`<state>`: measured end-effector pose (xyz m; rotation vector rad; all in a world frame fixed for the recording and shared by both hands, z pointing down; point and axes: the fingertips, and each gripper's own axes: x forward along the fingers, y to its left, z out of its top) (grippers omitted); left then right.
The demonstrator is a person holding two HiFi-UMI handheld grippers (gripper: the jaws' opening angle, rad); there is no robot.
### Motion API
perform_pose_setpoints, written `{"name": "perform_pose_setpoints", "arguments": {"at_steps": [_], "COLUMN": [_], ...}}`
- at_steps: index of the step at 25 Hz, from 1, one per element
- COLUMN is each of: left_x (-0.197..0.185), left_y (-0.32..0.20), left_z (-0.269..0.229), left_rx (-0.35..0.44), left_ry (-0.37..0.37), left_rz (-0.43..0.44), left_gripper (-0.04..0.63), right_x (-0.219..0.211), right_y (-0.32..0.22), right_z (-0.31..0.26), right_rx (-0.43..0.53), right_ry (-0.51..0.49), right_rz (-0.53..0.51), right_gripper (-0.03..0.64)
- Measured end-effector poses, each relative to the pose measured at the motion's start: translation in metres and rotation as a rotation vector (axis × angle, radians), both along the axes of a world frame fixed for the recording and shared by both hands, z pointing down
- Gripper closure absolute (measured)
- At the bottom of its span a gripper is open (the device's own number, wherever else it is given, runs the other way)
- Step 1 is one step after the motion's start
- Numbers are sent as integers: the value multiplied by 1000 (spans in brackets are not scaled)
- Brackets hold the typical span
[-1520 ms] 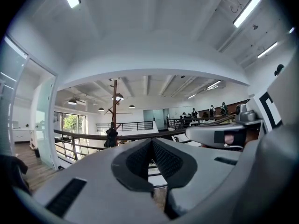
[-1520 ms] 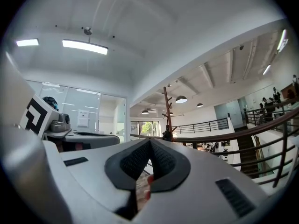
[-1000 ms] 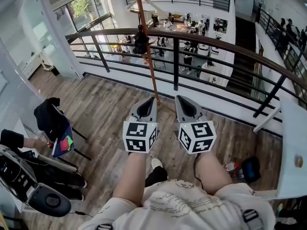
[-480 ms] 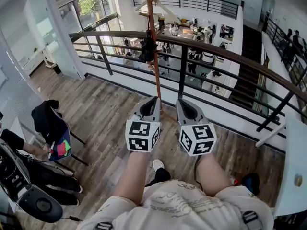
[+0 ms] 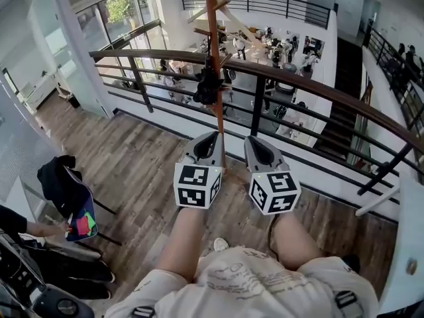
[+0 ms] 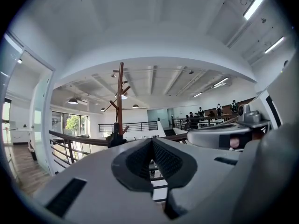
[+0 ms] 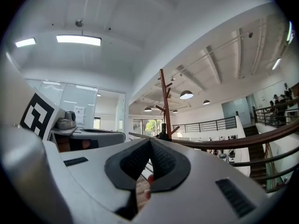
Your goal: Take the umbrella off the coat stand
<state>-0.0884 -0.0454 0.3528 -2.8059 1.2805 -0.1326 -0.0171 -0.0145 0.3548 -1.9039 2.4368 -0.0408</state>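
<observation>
Hanging dark umbrella [image 5: 208,85], brown coat stand [image 5: 214,25]

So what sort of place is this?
Most likely an upper gallery in an open-plan office or studio. A curved dark railing guards the edge of the wood-plank floor, and beyond it people and tables show on a lower level. A wooden coat stand stands by the railing.

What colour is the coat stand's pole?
Reddish-brown, like stained wood. The coat stand shows best in the head view.
</observation>
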Motion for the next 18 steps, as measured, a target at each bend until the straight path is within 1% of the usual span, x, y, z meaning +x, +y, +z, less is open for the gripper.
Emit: {"name": "perform_pose_setpoints", "arguments": {"at_steps": [5,10,14,18], "left_x": [-2,-3,8,14], "left_y": [-68,-129,-162,-189], "left_z": [-5,-5,-7,-16], "left_rx": [-13,-11,-13,6], "left_ry": [6,11,4,32], "left_rz": [-12,7,29,-13], "left_gripper": [592,592,592,592], "right_x": [-3,-5,8,29], "right_y": [-63,-117,-139,-152], "right_z": [-10,-7,2,13], "right_rx": [6,9,-8,-27], "right_ry": [22,26,3,-24], "right_rz": [-1,19,47,62], "right_gripper": [624,624,624,624]}}
